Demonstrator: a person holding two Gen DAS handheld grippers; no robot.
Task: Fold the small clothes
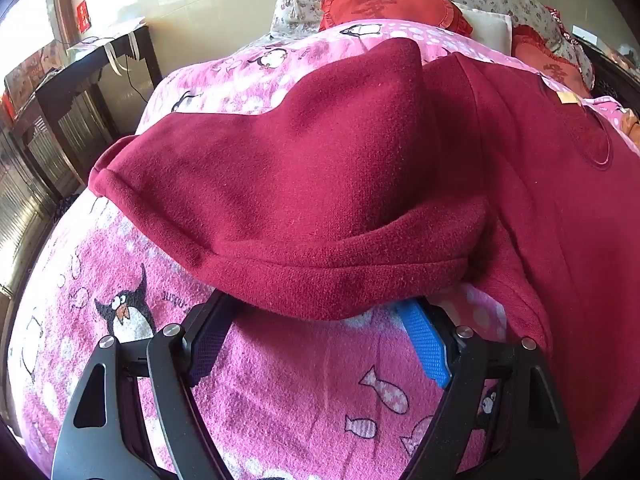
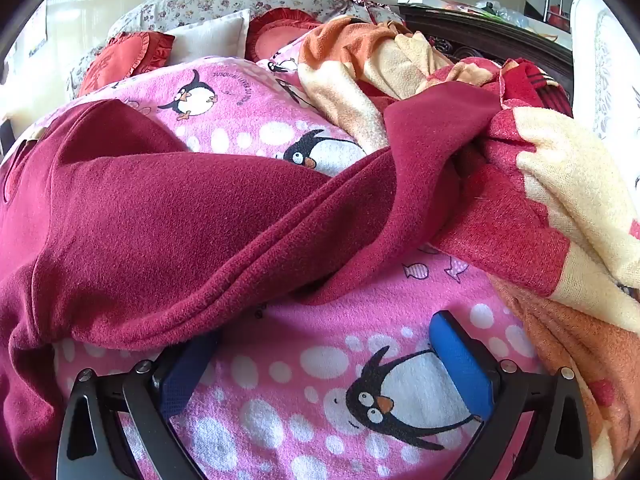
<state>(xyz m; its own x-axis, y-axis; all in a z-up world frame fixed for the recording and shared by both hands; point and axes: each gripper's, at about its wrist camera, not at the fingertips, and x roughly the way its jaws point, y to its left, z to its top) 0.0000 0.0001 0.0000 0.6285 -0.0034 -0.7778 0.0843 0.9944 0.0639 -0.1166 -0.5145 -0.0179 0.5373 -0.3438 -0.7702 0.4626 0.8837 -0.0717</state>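
1. The dark red garment (image 1: 320,184) lies spread on the bed, over a pink penguin blanket (image 1: 280,392). In the left wrist view its hem sits at about 12 o'clock from the fingers, and one sleeve or flap already lies turned over the body.

2. The left gripper (image 1: 320,320) is released: its two fingers stand wide apart, with the thick hem lying just over their tips. Nothing is pinched between them.

3. The right gripper (image 2: 324,344) is also released, jaws wide. The hem of the garment (image 2: 168,240) covers the tip of its left finger, at about 10 o'clock, and the blue pad (image 2: 460,364) at 2 o'clock is free above the blanket.

4. The step in hand seems to be taking hold of the bottom hem with both grippers, before folding it up toward the collar.

5. The next move probably calls for both grippers to slide a little forward under the hem and close on it together. The orange and cream blanket (image 2: 560,200) at 2 o'clock touches the garment's right side, so the lift should avoid catching it.
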